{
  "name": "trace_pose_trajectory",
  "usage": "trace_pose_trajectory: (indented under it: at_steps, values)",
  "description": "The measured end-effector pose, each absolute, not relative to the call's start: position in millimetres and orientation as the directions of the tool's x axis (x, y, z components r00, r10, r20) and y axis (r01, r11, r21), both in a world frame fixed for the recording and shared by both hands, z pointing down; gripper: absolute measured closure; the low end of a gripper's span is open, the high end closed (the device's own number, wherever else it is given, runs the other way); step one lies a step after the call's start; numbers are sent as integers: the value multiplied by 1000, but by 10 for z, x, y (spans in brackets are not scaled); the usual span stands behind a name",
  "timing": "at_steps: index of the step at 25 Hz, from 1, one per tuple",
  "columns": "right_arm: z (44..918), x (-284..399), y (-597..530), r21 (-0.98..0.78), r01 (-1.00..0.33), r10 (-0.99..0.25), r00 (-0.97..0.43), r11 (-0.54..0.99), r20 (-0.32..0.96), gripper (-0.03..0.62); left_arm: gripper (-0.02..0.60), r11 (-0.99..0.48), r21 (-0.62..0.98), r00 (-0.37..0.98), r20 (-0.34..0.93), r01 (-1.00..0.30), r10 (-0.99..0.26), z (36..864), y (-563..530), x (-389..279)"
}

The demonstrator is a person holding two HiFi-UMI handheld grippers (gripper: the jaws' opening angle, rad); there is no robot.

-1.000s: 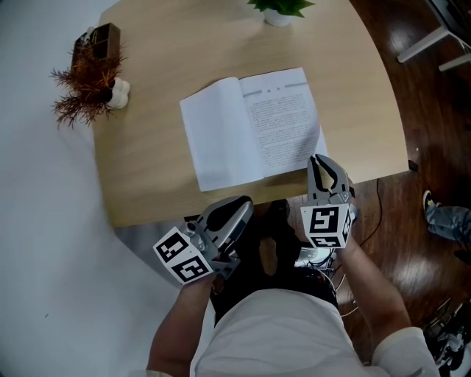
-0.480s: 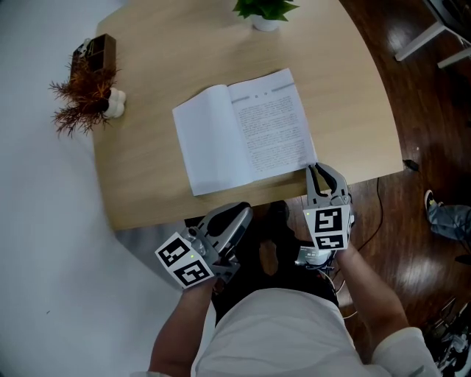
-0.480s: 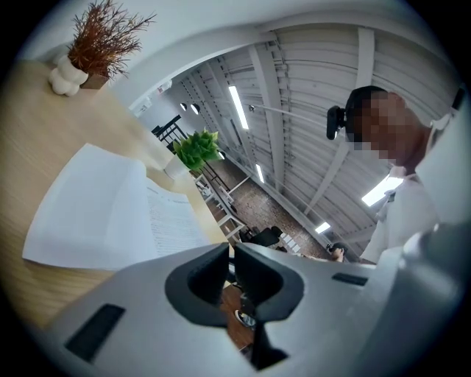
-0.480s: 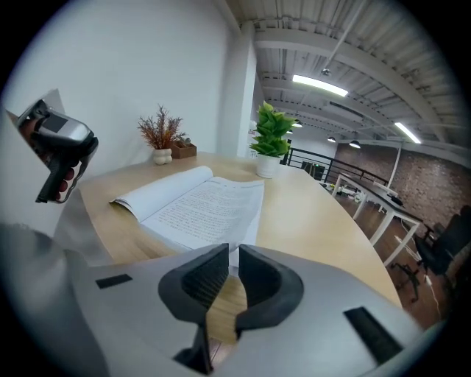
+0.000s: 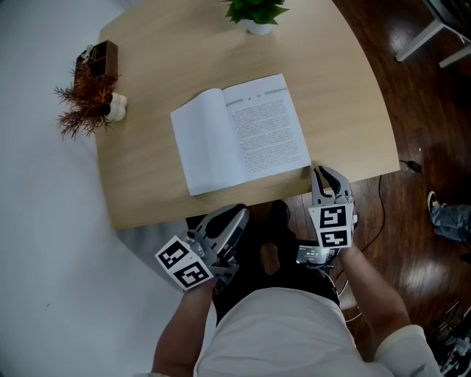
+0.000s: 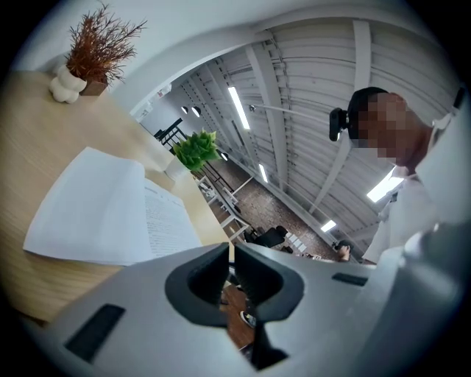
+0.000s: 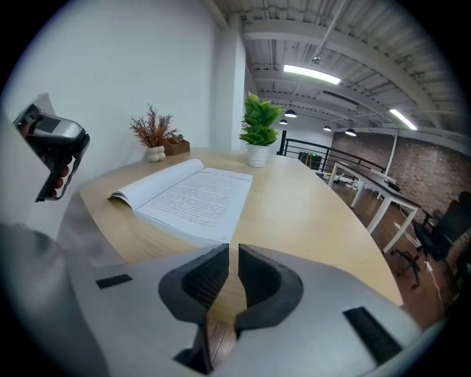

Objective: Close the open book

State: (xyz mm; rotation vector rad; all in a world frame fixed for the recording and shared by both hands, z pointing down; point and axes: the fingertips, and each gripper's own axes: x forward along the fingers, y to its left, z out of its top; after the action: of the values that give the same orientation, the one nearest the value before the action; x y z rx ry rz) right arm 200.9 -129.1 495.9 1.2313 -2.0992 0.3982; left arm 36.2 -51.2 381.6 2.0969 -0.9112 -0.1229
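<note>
Jaws meet on the left gripper (image 6: 227, 254); those of the right gripper (image 7: 229, 256) have just been opening, gap empty. Open book (image 5: 239, 132) lies on the table (image 5: 353, 110) beside it; the plant (image 5: 254, 10) is cut off above.

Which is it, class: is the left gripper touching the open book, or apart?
Apart. The head view shows the left gripper off the table's near edge, with bare table between it and the open book.
</note>
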Motion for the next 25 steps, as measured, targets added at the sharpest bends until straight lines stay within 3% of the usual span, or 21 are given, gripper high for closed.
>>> trace_pose_trajectory:
  at_steps: [13,25]
  values:
    - [4853,2174,-1251,26,-863,-652,-361,505,666,571,583,-412,704,734,228,-579,-640,3838,-605,551]
    - [4402,2031,-1153,-22,-788,-610,-493,615,621,592,583,-413,682,715,233,-603,-659,3717,-582,552]
